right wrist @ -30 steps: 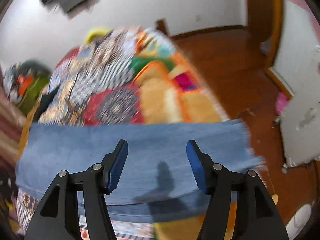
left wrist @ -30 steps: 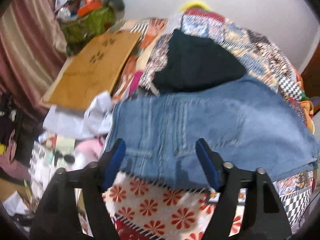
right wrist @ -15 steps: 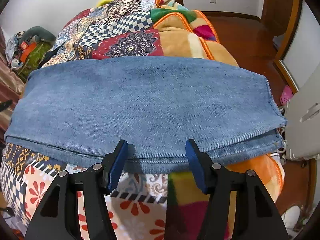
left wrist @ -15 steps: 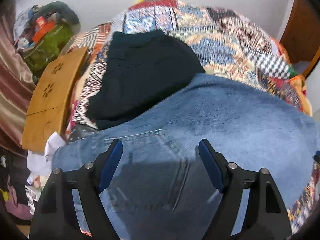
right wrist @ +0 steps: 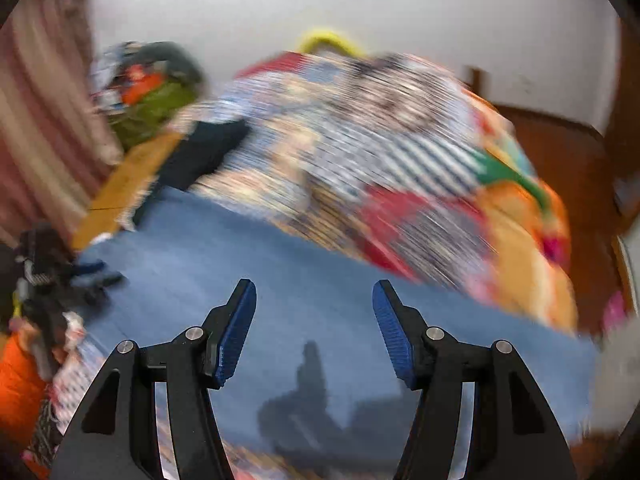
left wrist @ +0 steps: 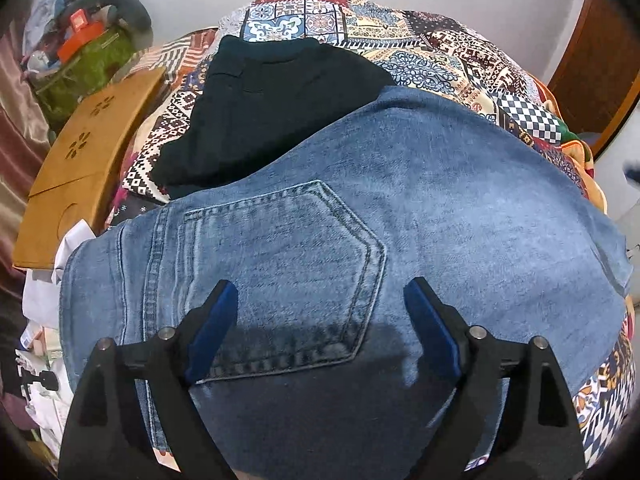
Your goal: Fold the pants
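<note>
Hovering over denim, left gripper (left wrist: 320,304) pointed steeply down, jaws opening wide, blue pads either side of the back pocket (left wrist: 280,276) with no cloth pinched between them. Right gripper (right wrist: 314,312) about half open, gripping nothing, above plain blue cloth (that view badly smeared). Blue jeans (left wrist: 420,208) spread flat across the patchwork bedspread (left wrist: 420,60), pocket side up, waistband end toward the left edge of the bed. Just beyond, a dark garment (left wrist: 272,108) lying on the spread, its near edge meeting the jeans. Further left, a wooden board (left wrist: 84,160) beside the bed, then a green bag (left wrist: 88,76) heaped with clutter against the wall.
</note>
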### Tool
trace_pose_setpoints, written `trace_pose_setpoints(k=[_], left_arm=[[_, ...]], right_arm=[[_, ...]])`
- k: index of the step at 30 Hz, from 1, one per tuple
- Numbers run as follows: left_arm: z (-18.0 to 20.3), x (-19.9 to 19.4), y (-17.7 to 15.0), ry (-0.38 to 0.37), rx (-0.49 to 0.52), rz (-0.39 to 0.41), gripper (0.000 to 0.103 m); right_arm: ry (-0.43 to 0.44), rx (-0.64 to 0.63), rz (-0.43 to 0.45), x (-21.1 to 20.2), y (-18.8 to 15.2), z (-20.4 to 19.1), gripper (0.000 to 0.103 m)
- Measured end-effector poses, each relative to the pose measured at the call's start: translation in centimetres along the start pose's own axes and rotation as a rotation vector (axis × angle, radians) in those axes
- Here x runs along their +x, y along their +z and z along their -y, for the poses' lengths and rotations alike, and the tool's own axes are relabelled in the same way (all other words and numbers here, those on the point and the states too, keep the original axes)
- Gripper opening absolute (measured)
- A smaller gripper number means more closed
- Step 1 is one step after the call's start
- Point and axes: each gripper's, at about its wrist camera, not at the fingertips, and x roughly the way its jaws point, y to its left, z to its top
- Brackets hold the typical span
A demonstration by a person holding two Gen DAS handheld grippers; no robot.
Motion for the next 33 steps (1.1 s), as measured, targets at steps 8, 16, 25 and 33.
trace_pose_setpoints(k=[8,16,25,33], left_arm=[[-3.5,-2.9,1.6,0.023,-0.063,0.073,0.087],[-8.9,0.9,2.6,0.146,-0.124,0.009,0.087],[-9.1,4.1,1.7,0.158,-0.120,-0.043,0.087],[-9.3,4.9,1.1,0.151,-0.140,-0.060,0.090]], right_arm=[[0.188,-0.135,-0.061,9.7,5.8,-9.9,0.057],[0.185,-0.183,-0.130,17.1,7.8,-13.4,0.057],[0.195,-0.205,-0.147,19.0,7.9,-13.5,0.007],[0.103,-0.295,-0.099,17.4,7.7,-14.3,0.005]])
